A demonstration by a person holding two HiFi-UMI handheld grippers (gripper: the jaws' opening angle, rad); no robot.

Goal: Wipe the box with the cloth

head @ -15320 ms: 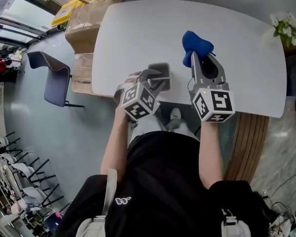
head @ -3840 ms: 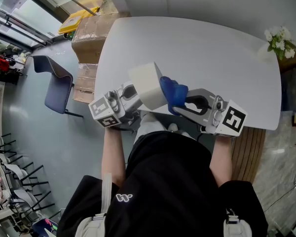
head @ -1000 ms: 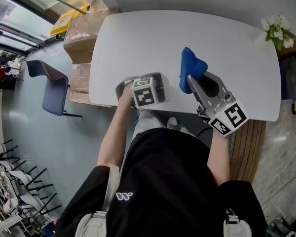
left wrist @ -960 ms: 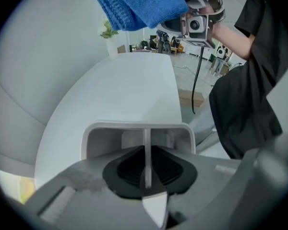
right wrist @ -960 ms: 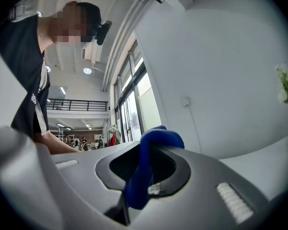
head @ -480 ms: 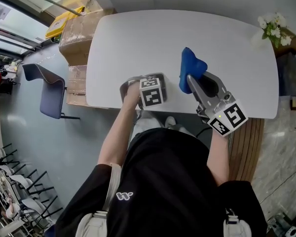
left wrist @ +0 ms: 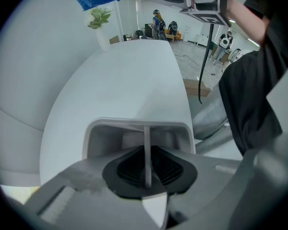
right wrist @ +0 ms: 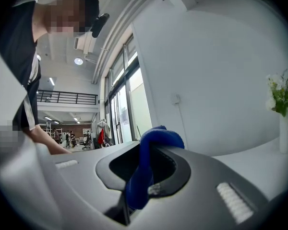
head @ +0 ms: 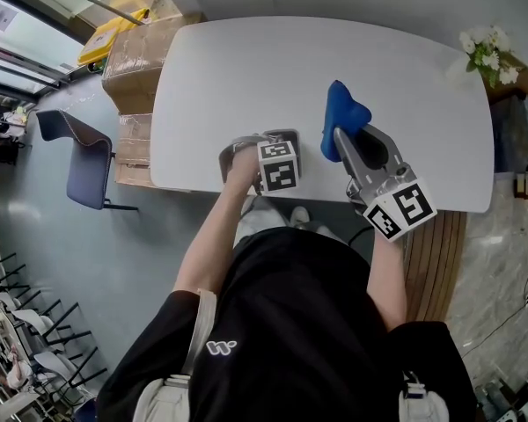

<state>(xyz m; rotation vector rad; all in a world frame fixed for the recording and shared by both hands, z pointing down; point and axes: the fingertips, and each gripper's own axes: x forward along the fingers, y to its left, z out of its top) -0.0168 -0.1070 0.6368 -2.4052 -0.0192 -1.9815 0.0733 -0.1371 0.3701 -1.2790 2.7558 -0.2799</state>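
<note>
- Plainly, no wiping is going on at this instant: the crumpled blue cloth [head: 343, 105] is held up over the white rounded surface [head: 246, 69], off to the right of the box and not touching it.
- The right gripper [head: 338, 137] has its jaws closed on a fold of that cloth, with the rest bunched above the tips.
- The left gripper [left wrist: 145, 162] points steeply down, its jaws pinched nearly together on one thin wall of the small pale-grey open-topped box [left wrist: 105, 140], which sits at the near edge of the surface, just in front of the person.
- My reading is that the task is either between passes or at its end (box steadied, cloth lifted clear). What would remain, if anything, is bringing the cloth back onto the box.
- From the head view the box is mostly covered by the left gripper's marker cube and the hand; only a strip of rim shows.
- Whether the box's base rests on the surface or hangs just above it cannot be told.
- Nothing shows which faces have been wiped: no dust, smear or damp mark is visible.
- The right gripper view takes in no part of the box.
</note>
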